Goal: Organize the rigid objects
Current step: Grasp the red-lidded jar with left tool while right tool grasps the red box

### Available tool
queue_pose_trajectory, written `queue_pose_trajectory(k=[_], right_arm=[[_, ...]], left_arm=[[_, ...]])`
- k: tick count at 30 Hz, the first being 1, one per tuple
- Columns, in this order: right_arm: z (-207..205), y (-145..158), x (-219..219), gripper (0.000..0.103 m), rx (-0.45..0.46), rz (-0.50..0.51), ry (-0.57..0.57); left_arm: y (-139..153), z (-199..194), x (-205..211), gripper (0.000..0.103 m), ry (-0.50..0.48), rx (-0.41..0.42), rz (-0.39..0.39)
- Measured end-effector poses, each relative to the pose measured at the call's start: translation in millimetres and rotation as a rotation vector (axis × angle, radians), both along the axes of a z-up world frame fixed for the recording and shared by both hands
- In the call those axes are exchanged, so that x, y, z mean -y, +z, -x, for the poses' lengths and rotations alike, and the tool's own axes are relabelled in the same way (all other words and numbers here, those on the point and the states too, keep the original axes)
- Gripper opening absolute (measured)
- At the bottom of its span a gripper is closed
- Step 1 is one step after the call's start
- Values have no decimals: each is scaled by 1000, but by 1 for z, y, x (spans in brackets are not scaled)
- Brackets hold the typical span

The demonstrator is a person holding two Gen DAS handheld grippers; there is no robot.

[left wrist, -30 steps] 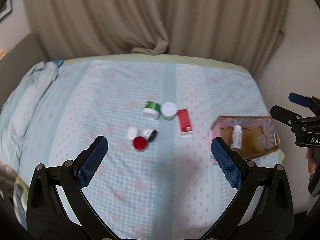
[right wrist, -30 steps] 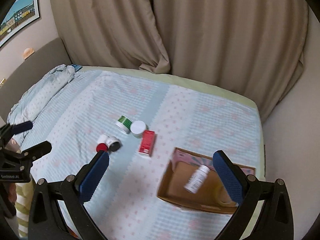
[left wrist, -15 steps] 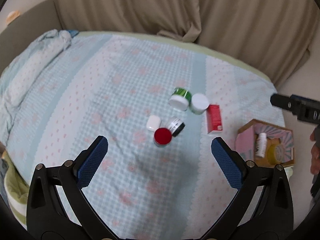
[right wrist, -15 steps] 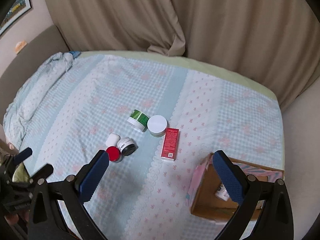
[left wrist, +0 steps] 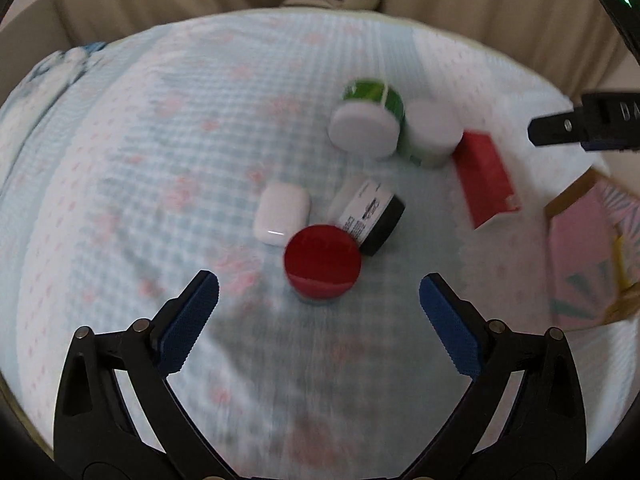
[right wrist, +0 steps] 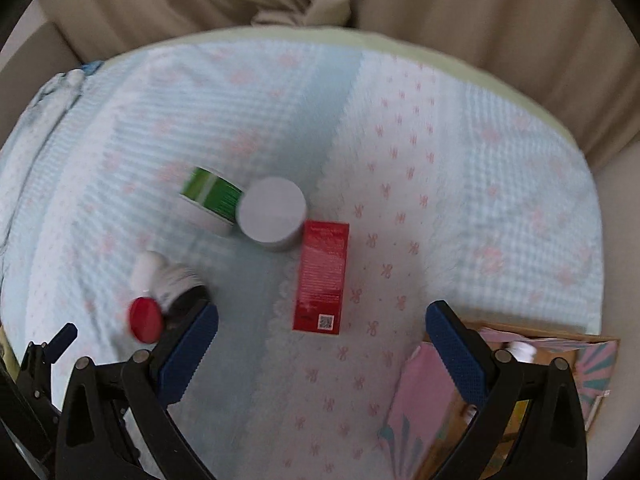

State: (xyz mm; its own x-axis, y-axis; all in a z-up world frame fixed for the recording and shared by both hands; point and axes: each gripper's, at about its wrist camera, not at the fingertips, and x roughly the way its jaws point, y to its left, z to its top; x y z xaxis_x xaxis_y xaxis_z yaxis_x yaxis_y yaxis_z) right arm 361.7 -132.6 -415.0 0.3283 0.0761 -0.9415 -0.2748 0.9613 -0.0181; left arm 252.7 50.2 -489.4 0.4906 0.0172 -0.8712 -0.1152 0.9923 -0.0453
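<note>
Both grippers wide open, empty. Left gripper (left wrist: 319, 294) has closed in on the bed (left wrist: 120, 168) cluster; red-lid jar (left wrist: 322, 261) now between its fingers at 12 o'clock, likely next pick. Box (right wrist: 516, 412) at right gripper's (right wrist: 322, 320) 4 o'clock.

I've brought my left gripper (left wrist: 319, 294) down close over the red-lidded jar (left wrist: 322, 262), which now sits just ahead of its spread fingers. My right gripper (right wrist: 322, 322) has swung off the cardboard box (right wrist: 568, 364) toward the red carton (right wrist: 322, 276).
</note>
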Motion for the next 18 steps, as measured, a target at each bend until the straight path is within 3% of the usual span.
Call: queue_pose_trajectory(k=[6, 9, 13, 18], right_arm=[[-25, -58, -2, 103, -75, 31, -45], [-33, -76, -8, 103, -105, 62, -35], [-42, -91, -15, 103, -122, 92, -19], [-55, -101, -18, 86, -157, 101, -26]], left_arm=[[-42, -18, 4, 86, -49, -18, 1], [-51, -23, 4, 85, -48, -16, 5], [-54, -26, 3, 74, -40, -13, 23], [-55, -32, 6, 69, -39, -2, 12]])
